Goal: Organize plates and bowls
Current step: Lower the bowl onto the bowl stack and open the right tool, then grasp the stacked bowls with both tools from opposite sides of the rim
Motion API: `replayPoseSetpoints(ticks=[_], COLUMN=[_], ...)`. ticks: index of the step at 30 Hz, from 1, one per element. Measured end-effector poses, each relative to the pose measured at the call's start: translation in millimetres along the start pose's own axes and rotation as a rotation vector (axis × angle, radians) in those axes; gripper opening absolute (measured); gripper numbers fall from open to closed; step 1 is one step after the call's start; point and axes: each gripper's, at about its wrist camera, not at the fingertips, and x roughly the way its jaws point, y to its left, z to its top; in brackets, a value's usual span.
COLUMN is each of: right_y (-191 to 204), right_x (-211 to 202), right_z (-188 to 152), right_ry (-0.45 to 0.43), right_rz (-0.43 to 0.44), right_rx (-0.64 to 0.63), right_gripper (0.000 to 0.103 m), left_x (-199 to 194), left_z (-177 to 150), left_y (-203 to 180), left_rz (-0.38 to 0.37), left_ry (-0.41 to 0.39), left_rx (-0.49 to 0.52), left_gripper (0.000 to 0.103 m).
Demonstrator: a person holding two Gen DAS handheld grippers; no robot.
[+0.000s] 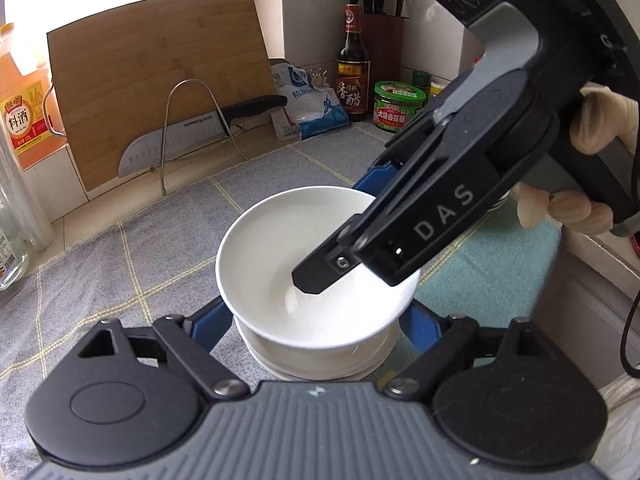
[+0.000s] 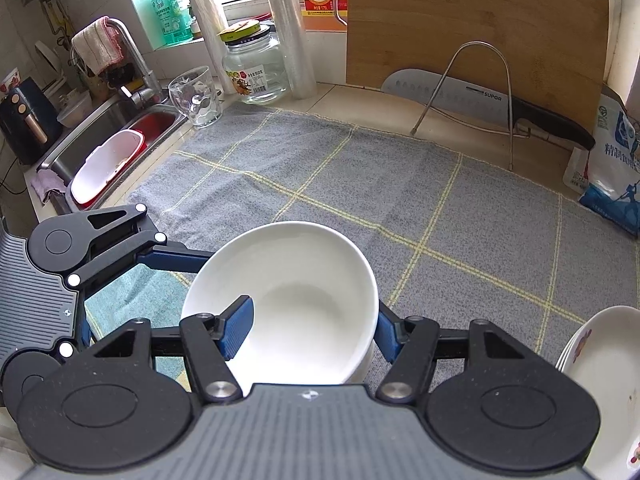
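Observation:
A white bowl hangs tilted just above a stack of white bowls that rests on a teal cloth. My right gripper is shut on the tilted bowl, with one finger inside it and the other outside its wall. My left gripper straddles the stack from the near side. Its blue fingers lie against both sides of the lower bowl, and their tips are hidden under the upper bowl's rim.
A grey checked cloth covers the counter. Patterned plates are stacked at the right. At the back stand a cutting board, a knife on a wire rack, bottles, a glass jar and a cup. The sink is at the left.

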Motion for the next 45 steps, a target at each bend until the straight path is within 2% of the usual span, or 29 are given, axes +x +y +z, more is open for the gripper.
replayPoseSetpoints(ticks=[18,29,31,33,34,36,45], right_y=[4.5,6.2,5.7,5.8,7.1,9.2,-0.4], right_x=[13.1,14.3,14.3,13.1,11.8,7.6,-16.7], right_z=[-2.6,-3.8,-4.2,-4.9,-5.7,-7.0,-15.9], right_ry=[0.030,0.028,0.026,0.018,0.008,-0.019,-0.097], right_rz=[-0.022,-0.021,-0.013,-0.003,-0.024,-0.052,-0.027], right_rx=[-0.024,-0.035,-0.034,-0.039,-0.050,-0.079,-0.116], right_gripper=[0.068,0.073,0.078,0.091,0.103,0.103,0.103], left_x=[5.8,7.2,8.0,7.5,6.0,2.2,-13.8], left_z=[-4.0,-4.3,-5.3,-6.6,-6.7,-6.3,-18.7], left_y=[2.0,0.8,0.4,1.0,0.8,0.3,8.2], left_rz=[-0.015,-0.016,-0.014,-0.019,-0.021,-0.023,-0.041], left_ry=[0.030,0.037,0.040,0.041,0.035,0.023,0.022], left_rx=[-0.008,-0.011,-0.011,-0.011,-0.008,-0.001,0.029], left_gripper=[0.090,0.090,0.091,0.092,0.096,0.096,0.097])
